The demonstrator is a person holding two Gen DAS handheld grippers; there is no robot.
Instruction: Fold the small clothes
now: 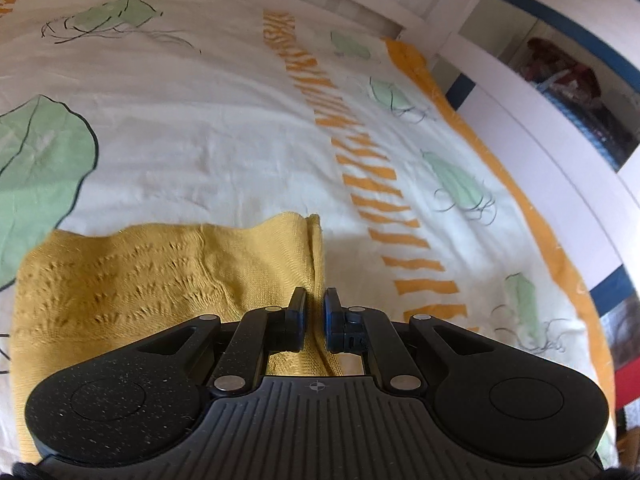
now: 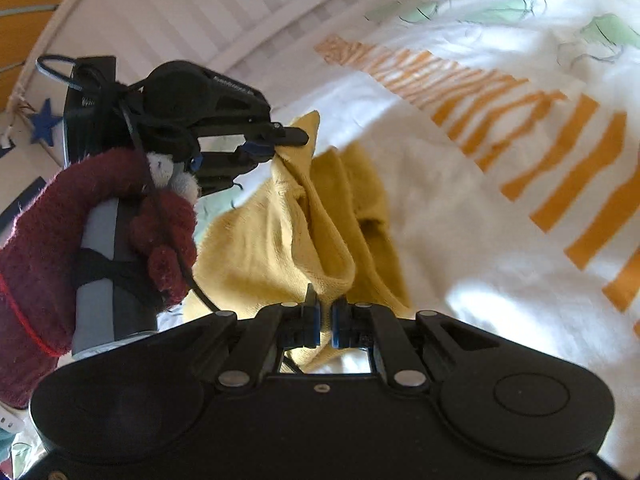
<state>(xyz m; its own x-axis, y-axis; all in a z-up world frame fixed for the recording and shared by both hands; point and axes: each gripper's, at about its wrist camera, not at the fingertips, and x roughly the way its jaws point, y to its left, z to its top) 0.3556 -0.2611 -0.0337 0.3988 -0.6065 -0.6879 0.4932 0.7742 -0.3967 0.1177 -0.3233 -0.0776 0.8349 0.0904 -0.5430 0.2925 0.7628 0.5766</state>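
Over the white bedspread (image 2: 460, 216) with orange stripes, the mustard-yellow knitted garment (image 2: 280, 236) hangs pinched in both closed grippers, left gripper (image 2: 280, 142) far, right gripper (image 2: 325, 312) near; mid-fold, the next move likely calls for laying the raised edge flat.

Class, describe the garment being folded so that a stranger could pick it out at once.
Start at the white bedspread with orange stripes and green leaves. On it is the mustard-yellow knit garment, pinched by both tools. It is the only plain yellow knitted thing there.
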